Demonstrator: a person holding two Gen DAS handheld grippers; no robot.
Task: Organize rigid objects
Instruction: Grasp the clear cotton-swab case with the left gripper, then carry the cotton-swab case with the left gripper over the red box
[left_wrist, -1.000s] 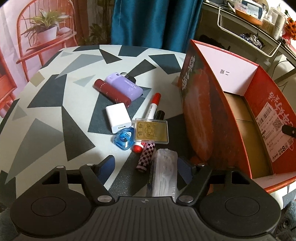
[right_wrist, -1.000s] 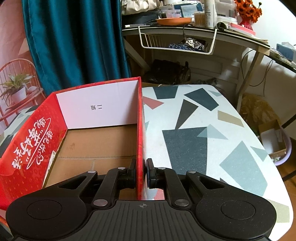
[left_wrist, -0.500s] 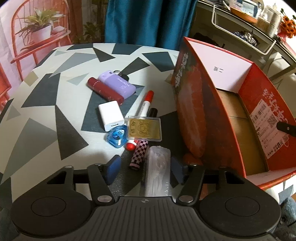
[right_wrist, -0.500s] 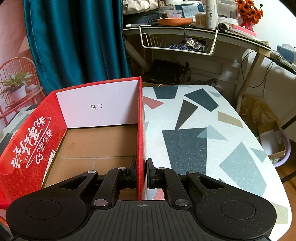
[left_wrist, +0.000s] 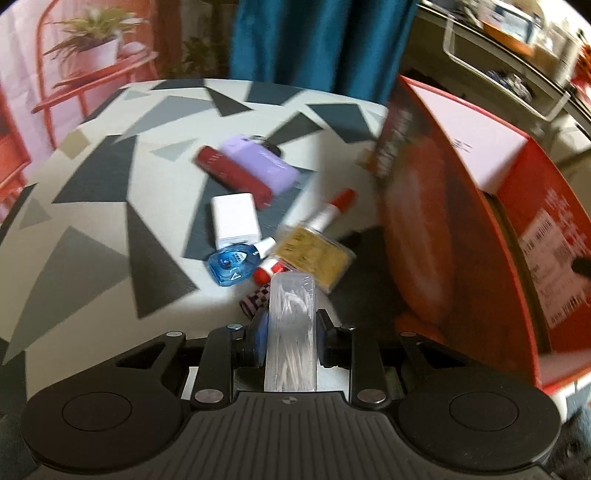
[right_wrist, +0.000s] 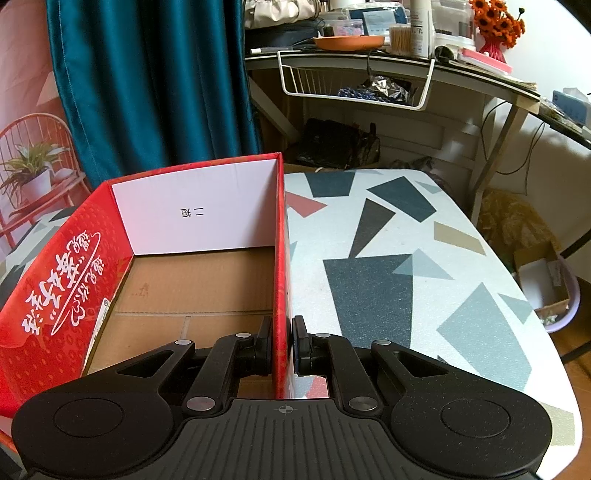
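My left gripper is shut on a clear plastic case of white sticks and holds it above the table. Beyond it lie a checkered tube, a gold flat box, a red-capped marker, a blue tape dispenser, a white block, a dark red tube and a purple case. The red cardboard box stands to the right. My right gripper is shut on that box's right wall; the box floor is bare.
The table has a grey and black triangle pattern. A teal curtain hangs behind it. A cluttered desk with a wire basket stands at the back right. A red plant stand is at the back left.
My left gripper has closed on the clear case and lifted it off the table. The view tilted and blurred. The right gripper has held still on the box wall.
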